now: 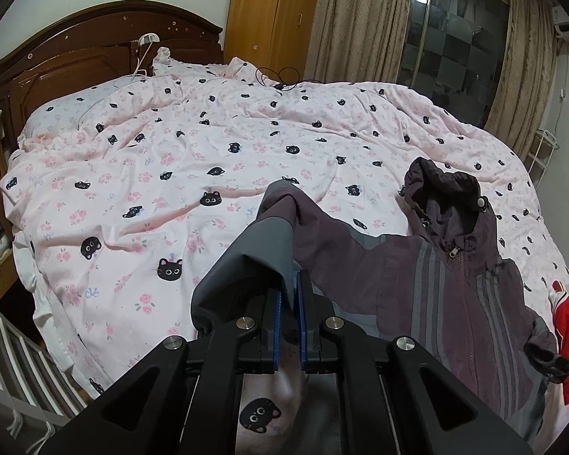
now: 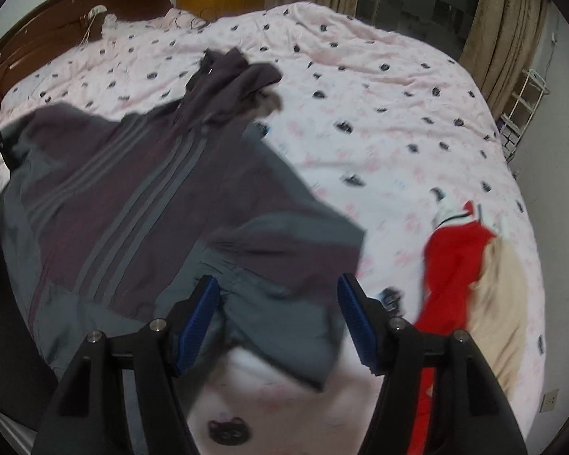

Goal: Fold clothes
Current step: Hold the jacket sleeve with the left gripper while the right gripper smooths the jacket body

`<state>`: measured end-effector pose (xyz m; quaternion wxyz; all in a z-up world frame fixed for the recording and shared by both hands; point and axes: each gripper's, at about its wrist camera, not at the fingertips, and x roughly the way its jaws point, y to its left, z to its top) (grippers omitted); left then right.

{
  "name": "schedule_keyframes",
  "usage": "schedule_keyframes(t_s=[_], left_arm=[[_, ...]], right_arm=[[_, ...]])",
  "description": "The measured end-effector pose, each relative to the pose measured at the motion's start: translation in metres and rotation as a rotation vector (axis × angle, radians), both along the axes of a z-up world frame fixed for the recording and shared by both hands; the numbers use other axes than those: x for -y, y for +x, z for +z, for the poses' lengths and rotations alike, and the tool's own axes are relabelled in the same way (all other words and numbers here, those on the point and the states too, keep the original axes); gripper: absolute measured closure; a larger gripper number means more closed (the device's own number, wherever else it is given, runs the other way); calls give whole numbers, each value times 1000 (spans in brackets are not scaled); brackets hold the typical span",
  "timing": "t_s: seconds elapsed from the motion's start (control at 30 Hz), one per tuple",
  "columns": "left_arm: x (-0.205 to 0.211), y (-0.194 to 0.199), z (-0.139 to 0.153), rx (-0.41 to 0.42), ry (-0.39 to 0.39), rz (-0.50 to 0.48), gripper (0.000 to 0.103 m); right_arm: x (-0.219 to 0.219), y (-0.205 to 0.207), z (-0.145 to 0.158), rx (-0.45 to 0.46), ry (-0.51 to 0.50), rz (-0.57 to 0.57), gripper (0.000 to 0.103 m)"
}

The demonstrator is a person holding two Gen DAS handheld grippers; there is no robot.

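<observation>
the purple-and-grey jacket point(image 1: 428, 273) lay spread front-up on the pink cat-print duvet point(image 1: 170, 174), hood toward the headboard point(image 1: 76, 49). the left gripper point(image 1: 289, 284) was clamped on the jacket's grey sleeve. the right gripper point(image 2: 277, 288) hung with jaws apart over the other sleeve, gripping nothing, a red garment point(image 2: 451, 265) just beside it.
</observation>
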<state>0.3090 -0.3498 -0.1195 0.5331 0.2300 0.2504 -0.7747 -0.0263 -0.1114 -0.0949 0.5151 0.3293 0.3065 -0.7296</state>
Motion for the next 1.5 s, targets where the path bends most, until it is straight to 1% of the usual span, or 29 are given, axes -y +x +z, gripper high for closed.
schedule_keyframes(t_s=[0.13,0.27,0.3,0.37,0.4,0.43,0.47,0.5,0.53,0.57,0.6,0.67,0.7,0.8,0.9,0.97,1.0,1.13,1.23,1.27,1.37,1.47,1.5], left_arm=[[-2,-1,1,0,11,-5,95],[-3,0,2,-1,11,-6,95],[-3,-1,1,-2,12,-5,95],[-2,-1,1,-5,15,-1,95],[-1,-1,1,-6,16,1,95],[-1,-2,1,-8,17,2,95],[0,-2,1,-9,18,3,95],[0,-2,1,-10,19,3,94],[0,-2,1,-12,20,3,94],[0,-2,1,-13,21,3,94],[-1,-3,1,-12,21,3,94],[-1,-3,1,-9,21,2,94],[-1,-3,0,-7,21,3,94],[1,-3,-1,-7,26,4,94],[2,-3,-2,-7,27,7,94],[2,-3,-1,-7,25,9,94],[3,-3,-1,-7,25,9,94],[3,-4,-1,-5,25,11,93],[4,-3,-1,-5,28,13,93],[5,-3,-1,-5,28,14,93],[5,-1,0,-11,32,19,92],[7,4,3,-27,35,30,91],[7,6,5,-30,32,36,91]], right_arm=[[9,10,-8,14,-15,-7,38],[10,24,5,51,-86,35,36],[12,28,6,47,-82,49,36],[22,34,1,-3,-41,57,36],[30,36,-8,-61,3,41,38],[35,35,-15,-92,34,23,38],[40,30,-24,-101,67,0,40],[42,24,-31,-90,92,-20,48],[44,18,-37,-74,115,-38,51],[44,10,-42,-40,125,-56,55],[40,4,-41,-10,117,-69,60],[32,-7,-37,44,94,-94,66],[28,-13,-35,70,82,-107,67],[10,-36,-14,158,7,-147,69],[-8,-59,8,205,-55,-204,69],[-22,-76,22,233,-91,-257,69],[-32,-86,28,237,-103,-301,69],[-57,-116,27,201,-61,-453,68],[-72,-134,17,120,14,-587,67],[-77,-138,15,112,24,-614,65],[-88,-143,12,105,27,-658,59],[-84,-136,19,30,22,-655,58],[-81,-131,26,-32,20,-664,57]])
